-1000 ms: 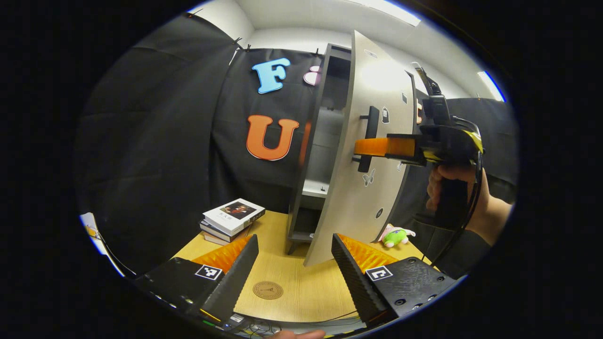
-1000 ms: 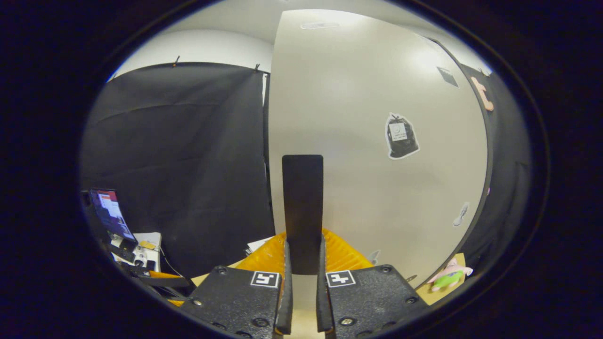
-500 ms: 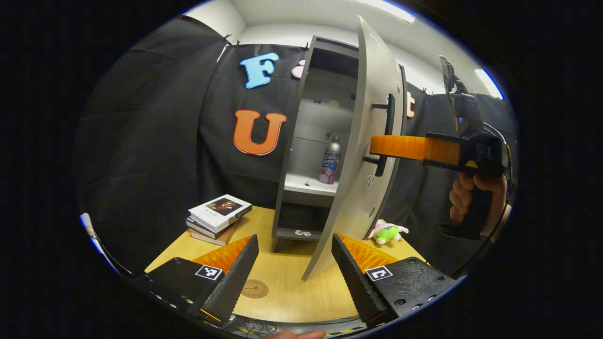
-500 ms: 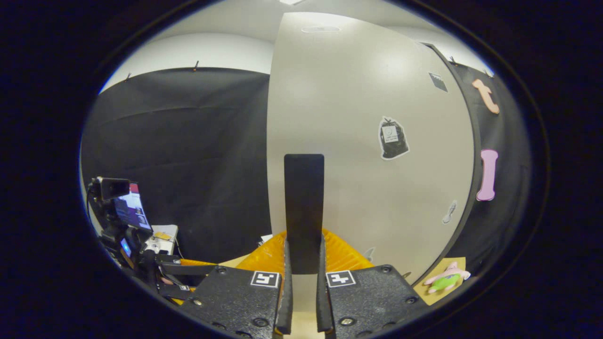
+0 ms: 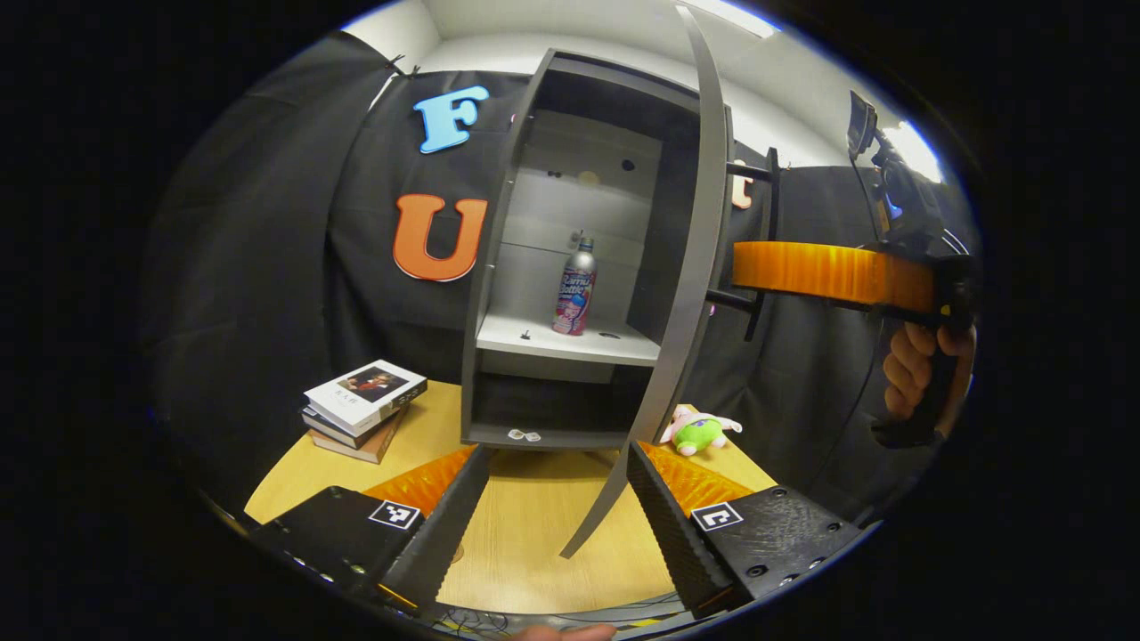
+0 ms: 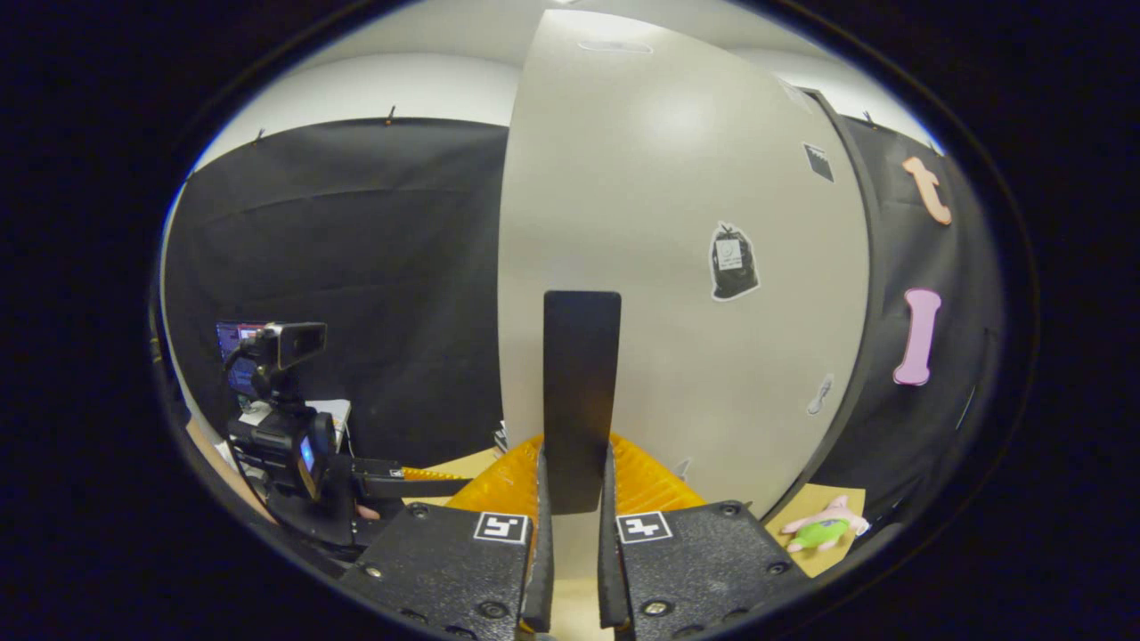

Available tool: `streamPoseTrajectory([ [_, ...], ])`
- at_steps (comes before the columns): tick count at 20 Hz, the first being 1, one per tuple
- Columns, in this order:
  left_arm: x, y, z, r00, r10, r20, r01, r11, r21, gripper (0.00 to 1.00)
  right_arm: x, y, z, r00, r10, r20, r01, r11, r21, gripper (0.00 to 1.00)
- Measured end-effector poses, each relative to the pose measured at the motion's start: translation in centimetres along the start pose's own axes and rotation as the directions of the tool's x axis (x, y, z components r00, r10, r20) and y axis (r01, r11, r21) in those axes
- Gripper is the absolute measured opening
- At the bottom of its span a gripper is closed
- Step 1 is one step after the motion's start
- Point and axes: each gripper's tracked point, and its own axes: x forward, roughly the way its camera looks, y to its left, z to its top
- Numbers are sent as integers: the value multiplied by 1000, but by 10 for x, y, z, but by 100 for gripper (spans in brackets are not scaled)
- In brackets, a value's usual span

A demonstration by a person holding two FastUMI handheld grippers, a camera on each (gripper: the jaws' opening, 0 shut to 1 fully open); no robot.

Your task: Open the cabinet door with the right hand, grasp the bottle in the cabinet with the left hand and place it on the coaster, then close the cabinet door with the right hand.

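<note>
Right tongs [image 6: 574, 534] clamp the door handle [image 6: 581, 392]; cabinet door [image 5: 690, 294] stands swung out. Left tongs [image 5: 557, 507] gape empty above the bench [image 5: 525, 552]. Bottle [image 5: 575, 287] upright on the shelf [image 5: 561, 338]. Opening step judged nearly complete; next, left tongs should reach in for the bottle.

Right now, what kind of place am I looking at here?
Probably a staged recording booth, not a home: black cloth walls, a small cabinet on a wooden table, and a camera on a stand.

Black cloth [image 5: 267, 267] drapes the walls, a ceiling light [image 5: 726, 13] glares above, and a wooden table [image 5: 525, 534] sits below.
</note>
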Motion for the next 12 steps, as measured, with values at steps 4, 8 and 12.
streamPoseTrajectory([
  [4, 4, 4, 12, 999, -3, 55, 1, 999, 36, 95, -17, -7, -3, 999, -41, -14, 41, 999, -3, 22],
  [8, 25, 17, 6, 1000, 5, 25, -6, 999, 53, 95, -37, -16, -7, 994, -107, -29, 108, 994, 7, 23],
  [12, 56, 22, 12, 1000, -11, 26, 9, 998, 58, 95, -52, -32, -15, 974, -224, -39, 225, 974, 17, 23],
])
